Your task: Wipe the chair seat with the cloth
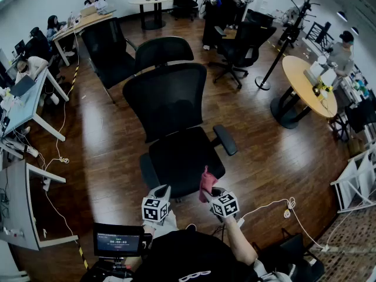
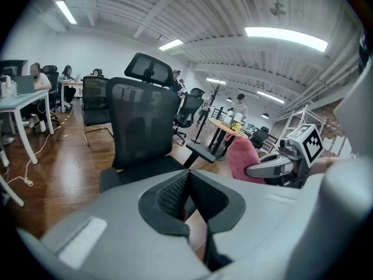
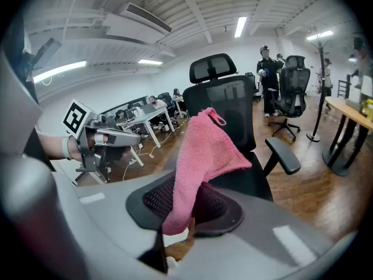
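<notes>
cloth (image 3: 201,156): pink, terry-textured, clamped between the jaws of the right gripper (image 3: 192,210). the jaws are closed down onto its lower end, and the free part stands up and folds over above the pads. left gripper (image 2: 187,192): jaws brought together, pads touching, nothing between them. both grippers are held side by side, apart from each other, at the front edge of the chair seat (image 1: 182,157). in the head view the cloth sits over the seat's front right corner, near the armrest (image 1: 225,140); contact between cloth and seat cannot be determined. the seat is black, with the mesh backrest (image 1: 167,101) upright at its far side. the chair stands on a wooden floor (image 1: 106,145).
</notes>
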Demonstrator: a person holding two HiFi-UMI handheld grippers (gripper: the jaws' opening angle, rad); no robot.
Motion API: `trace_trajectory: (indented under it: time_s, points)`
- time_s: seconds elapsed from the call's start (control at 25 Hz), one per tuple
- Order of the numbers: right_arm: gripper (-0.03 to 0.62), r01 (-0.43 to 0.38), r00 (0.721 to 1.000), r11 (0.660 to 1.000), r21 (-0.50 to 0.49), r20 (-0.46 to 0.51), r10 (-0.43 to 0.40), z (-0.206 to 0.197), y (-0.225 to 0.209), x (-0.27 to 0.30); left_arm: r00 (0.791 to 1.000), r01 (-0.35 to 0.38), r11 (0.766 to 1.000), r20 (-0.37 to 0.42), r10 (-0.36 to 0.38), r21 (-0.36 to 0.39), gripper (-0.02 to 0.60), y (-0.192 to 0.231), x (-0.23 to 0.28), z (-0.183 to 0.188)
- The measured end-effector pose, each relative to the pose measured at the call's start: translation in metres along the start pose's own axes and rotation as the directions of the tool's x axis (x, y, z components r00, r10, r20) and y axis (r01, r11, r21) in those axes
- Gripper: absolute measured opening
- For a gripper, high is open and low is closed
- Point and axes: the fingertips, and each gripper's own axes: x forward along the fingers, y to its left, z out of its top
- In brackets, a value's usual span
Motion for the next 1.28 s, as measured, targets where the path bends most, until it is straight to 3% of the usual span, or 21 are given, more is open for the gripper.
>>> trace_trajectory:
  time_s: [0.24,0.44,0.64,1.04,1.28]
  points:
    - [0.069,-0.003,0.999,1.0,-0.007,-0.033,0.003,0.048,0.006,0.072,1.0,0.0,0.999,-0.019,0.0,-0.033,-0.006,0.072,0.015,0.024]
    - [0.069,0.001,0.997,1.0,-0.006,-0.072,-0.001,0.067,0.011,0.119,0.998,0.019,0.999,-0.064,-0.022,-0.049,-0.006,0.114,0.027,0.023]
    - [0.069,-0.019,0.992,0.998,-0.064,-0.125,0.011,0.067,0.008,0.172,0.995,0.009,1.0,-0.095,-0.012,-0.028,-0.006,0.147,0.047,0.011]
    - [0.069,-0.127,0.976,0.986,-0.104,-0.192,0.105,0.064,-0.017,0.299,0.993,-0.047,0.995,-0.108,0.037,-0.092,-0.006,0.176,0.086,-0.016]
    - [0.069,-0.25,0.943,0.96,-0.124,-0.257,0.213,0.032,-0.016,0.398,0.985,-0.155,0.98,-0.097,0.143,-0.124,-0.006,0.195,0.097,-0.053]
